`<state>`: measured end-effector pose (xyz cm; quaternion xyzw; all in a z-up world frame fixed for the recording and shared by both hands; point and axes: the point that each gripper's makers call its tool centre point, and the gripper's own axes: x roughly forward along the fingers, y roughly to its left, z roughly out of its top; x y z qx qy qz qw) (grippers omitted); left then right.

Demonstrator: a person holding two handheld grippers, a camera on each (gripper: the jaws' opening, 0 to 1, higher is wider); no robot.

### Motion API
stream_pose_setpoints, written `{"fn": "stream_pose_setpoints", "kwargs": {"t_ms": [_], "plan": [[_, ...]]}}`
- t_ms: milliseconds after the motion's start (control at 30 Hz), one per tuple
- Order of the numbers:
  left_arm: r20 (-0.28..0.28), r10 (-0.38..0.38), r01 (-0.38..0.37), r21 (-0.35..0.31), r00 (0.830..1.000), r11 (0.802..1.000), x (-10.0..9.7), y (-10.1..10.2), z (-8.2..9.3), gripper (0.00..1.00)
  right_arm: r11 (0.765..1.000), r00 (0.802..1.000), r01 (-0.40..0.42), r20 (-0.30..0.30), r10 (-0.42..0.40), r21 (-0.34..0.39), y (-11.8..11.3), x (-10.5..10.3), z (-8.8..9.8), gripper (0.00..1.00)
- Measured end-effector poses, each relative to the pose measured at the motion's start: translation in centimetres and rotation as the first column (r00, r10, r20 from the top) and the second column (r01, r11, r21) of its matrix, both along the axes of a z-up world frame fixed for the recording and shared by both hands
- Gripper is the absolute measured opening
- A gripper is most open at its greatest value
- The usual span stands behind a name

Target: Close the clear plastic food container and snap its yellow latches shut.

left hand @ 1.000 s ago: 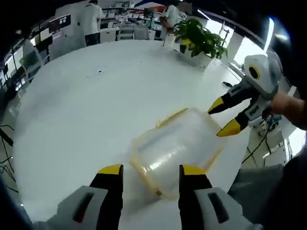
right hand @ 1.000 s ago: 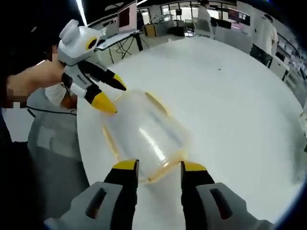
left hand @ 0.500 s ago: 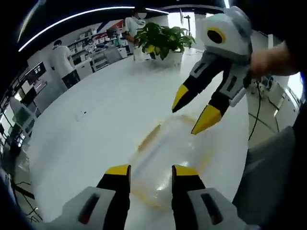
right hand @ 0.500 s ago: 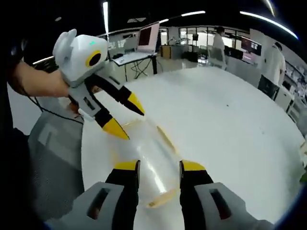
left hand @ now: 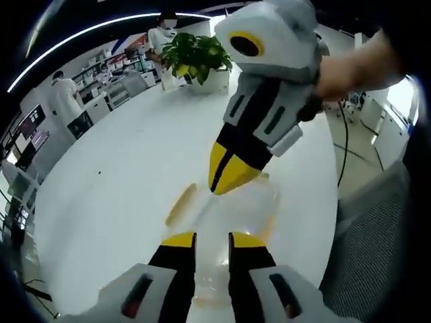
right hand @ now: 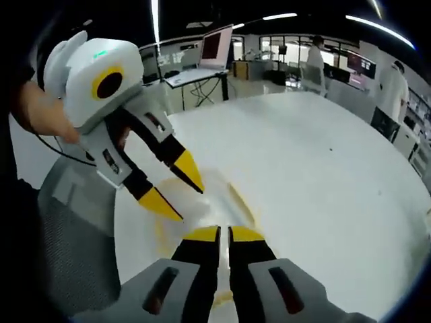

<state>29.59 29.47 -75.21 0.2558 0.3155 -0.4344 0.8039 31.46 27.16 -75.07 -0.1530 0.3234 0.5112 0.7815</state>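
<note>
Counter (left hand: pixel 121 168): broad, white, round-edged; it runs ahead of both my tongs and carries the container.

Grey mesh chair (left hand: pixel 377 262): off the counter's edge, to the right of my left tongs; it also appears at the left of my right tongs (right hand: pixel 67 256).

Potted plant (left hand: pixel 195 57): far ahead of the left tongs, at the counter's far edge. People in white stand among desks beyond it.

Laptop (right hand: pixel 219 47): on a desk far ahead of the right tongs, past the counter.

Clear plastic food container (left hand: pixel 232 215): lies on the counter directly ahead of the left tongs' tips, its yellow latches (left hand: pixel 180 204) along its sides. The right tongs cross in front of it and hide much of its top.

Left tongs (left hand: pixel 205 240): narrow gap between tips, over the container's near end; I cannot tell whether they grip anything.

Right tongs (right hand: pixel 223 233): tips nearly touching, gripping nothing I can make out.
</note>
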Motion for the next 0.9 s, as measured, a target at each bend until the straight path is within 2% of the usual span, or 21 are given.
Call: {"fn": "stream_pose_setpoints", "kwargs": {"t_ms": [133, 333, 433, 667, 700, 800, 900], "plan": [[0.012, -0.040, 0.040, 0.015, 0.999, 0.999, -0.2, -0.3, -0.2, 0.00, 0.999, 0.999, -0.035, -0.017, 0.035, -0.020, 0.9, 0.1, -0.8, 0.00], [-0.008, -0.089, 0.089, -0.009, 0.996, 0.996, -1.1, -1.4, -0.3, 0.00, 0.996, 0.997, -0.071, 0.024, 0.073, -0.053, 2.0, 0.9, -0.7, 0.00], [-0.001, -0.125, 0.125, 0.011, 0.992, 0.992, -1.8, -1.6, -0.6, 0.00, 0.996, 0.997, -0.080, 0.017, 0.081, -0.048, 2.2, 1.1, -0.7, 0.00], [-0.023, -0.149, 0.149, 0.014, 0.989, 0.989, -3.2, -1.8, -1.5, 0.00, 0.993, 0.995, -0.094, 0.027, 0.096, -0.070, 2.2, 1.9, -0.8, 0.00], [-0.009, -0.153, 0.153, 0.002, 0.988, 0.988, -3.2, -2.0, -1.3, 0.00, 0.992, 0.995, -0.097, 0.029, 0.099, -0.076, 2.1, 2.0, -0.9, 0.00], [-0.026, -0.160, 0.160, -0.004, 0.987, 0.987, -3.8, -2.3, -1.2, 0.00, 0.991, 0.994, -0.102, 0.029, 0.105, -0.088, 2.0, 2.4, -0.9, 0.00], [-0.012, -0.171, 0.171, 0.000, 0.985, 0.985, -4.1, -2.5, -1.2, 0.00, 0.991, 0.995, -0.098, 0.025, 0.101, -0.092, 2.0, 2.8, -1.0, 0.00]]}}
